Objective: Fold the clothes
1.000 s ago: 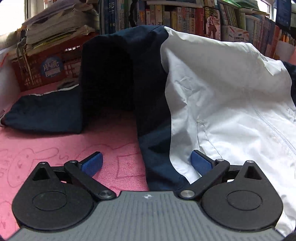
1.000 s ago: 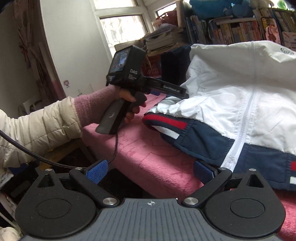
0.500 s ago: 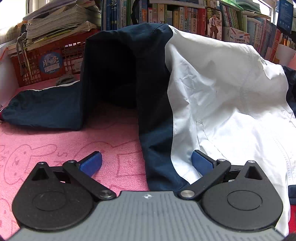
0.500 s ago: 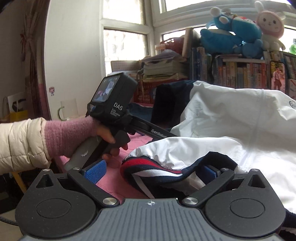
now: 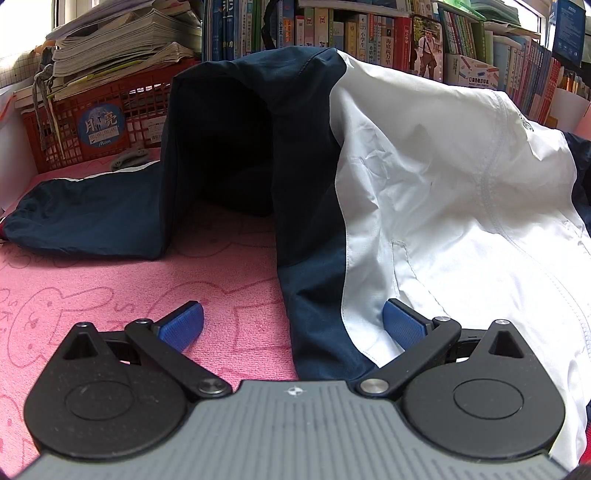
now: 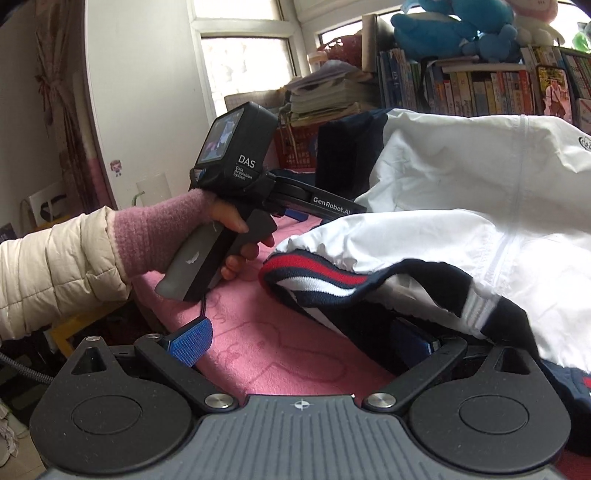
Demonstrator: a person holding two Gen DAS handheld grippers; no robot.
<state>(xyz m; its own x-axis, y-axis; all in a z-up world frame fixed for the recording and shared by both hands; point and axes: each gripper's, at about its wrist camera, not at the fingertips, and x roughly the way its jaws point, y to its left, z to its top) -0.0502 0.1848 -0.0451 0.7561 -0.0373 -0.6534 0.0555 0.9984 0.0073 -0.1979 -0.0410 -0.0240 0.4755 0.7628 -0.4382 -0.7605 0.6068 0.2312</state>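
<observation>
A navy and white jacket [image 5: 443, 206] lies humped up on the pink towel [image 5: 110, 280], with one navy sleeve [image 5: 85, 221] stretched out to the left. My left gripper [image 5: 291, 326] is open, and the jacket's navy edge runs between its fingers. In the right wrist view the red, white and navy striped hem [image 6: 314, 273] is bunched and raised off the towel. My right gripper [image 6: 299, 341] is open; its right finger sits under the hanging hem. A hand in a pink cuff [image 6: 155, 232] holds the left gripper [image 6: 306, 210] against the jacket's side.
A red crate [image 5: 107, 114] under stacked papers stands at the back left. A row of books [image 5: 369, 33] lines the back. Plush toys [image 6: 443, 26] sit above the books. The towel's edge [image 6: 155, 295] drops off on the left, beside the cream sleeve [image 6: 55, 269].
The striped hem, flat on the towel a second ago, now hangs bunched over my right finger. The right view has swung up and closer. The left gripper has pulled back slightly.
</observation>
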